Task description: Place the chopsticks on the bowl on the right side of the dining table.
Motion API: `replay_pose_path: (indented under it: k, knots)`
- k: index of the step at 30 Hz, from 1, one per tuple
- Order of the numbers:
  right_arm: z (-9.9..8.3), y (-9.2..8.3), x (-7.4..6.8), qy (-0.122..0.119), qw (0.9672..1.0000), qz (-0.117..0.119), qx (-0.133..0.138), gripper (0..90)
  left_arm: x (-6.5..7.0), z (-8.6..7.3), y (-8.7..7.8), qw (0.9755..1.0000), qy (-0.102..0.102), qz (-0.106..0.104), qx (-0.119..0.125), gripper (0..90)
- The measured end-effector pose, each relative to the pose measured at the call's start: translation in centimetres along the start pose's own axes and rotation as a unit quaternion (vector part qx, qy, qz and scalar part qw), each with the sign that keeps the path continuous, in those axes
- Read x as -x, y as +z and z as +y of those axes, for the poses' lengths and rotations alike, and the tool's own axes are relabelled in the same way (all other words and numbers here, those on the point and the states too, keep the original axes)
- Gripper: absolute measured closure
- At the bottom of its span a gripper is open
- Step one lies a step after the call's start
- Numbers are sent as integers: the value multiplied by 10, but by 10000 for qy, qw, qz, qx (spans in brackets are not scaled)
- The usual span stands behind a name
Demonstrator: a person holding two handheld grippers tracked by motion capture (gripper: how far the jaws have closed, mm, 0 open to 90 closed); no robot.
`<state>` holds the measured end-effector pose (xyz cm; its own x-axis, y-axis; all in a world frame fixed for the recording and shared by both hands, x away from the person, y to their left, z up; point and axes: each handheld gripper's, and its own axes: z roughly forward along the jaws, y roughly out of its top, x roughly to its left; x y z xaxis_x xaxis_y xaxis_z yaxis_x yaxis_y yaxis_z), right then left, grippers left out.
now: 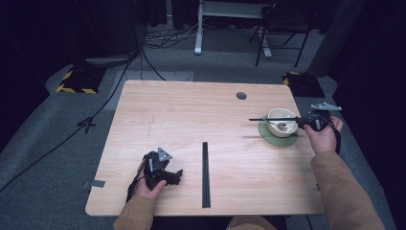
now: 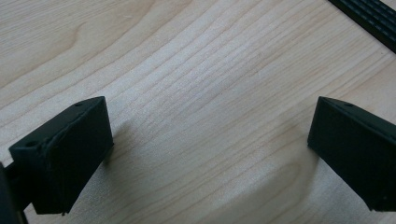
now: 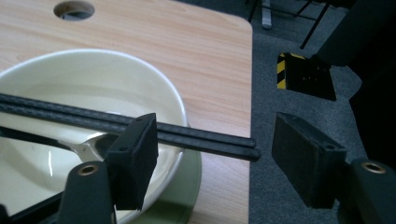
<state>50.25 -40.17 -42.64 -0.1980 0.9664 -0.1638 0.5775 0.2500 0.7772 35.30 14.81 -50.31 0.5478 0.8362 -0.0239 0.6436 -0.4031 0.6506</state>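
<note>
Room: dim, dark-curtained. Floor (image 1: pixel 57 124): grey carpet, black cables (image 1: pixel 119 81) trailing across it. Bench (image 1: pixel 182 115): light wood, round cable hole (image 1: pixel 241 96) near far edge. Beyond: white desk frame (image 1: pixel 198 28), dark chair (image 1: pixel 282 28), two yellow-black striped blocks (image 1: pixel 76 80).

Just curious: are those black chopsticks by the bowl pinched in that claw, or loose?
Loose: the right gripper is open, and the chopsticks rest across the bowl.
</note>
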Motion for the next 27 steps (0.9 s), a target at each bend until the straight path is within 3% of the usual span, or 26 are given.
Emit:
replay_pose_path:
  k: [2,6,12,20,27]
  knots:
    - [1,-2,3,31,10000,-14,35,327,0,0,0,10000,0,0,-1,3]
    - [0,-10,24,384,9991,-100,124,331,0,0,0,10000,-1,-4,-1,3]
    - [-2,-7,40,505,9984,-239,78,331,0,0,0,10000,1,1,0,3]
    - [-11,4,53,608,9968,-511,-41,334,0,0,0,10000,0,9,1,3]
    - [-13,10,53,708,9965,-444,-86,329,0,0,0,10000,4,0,-1,3]
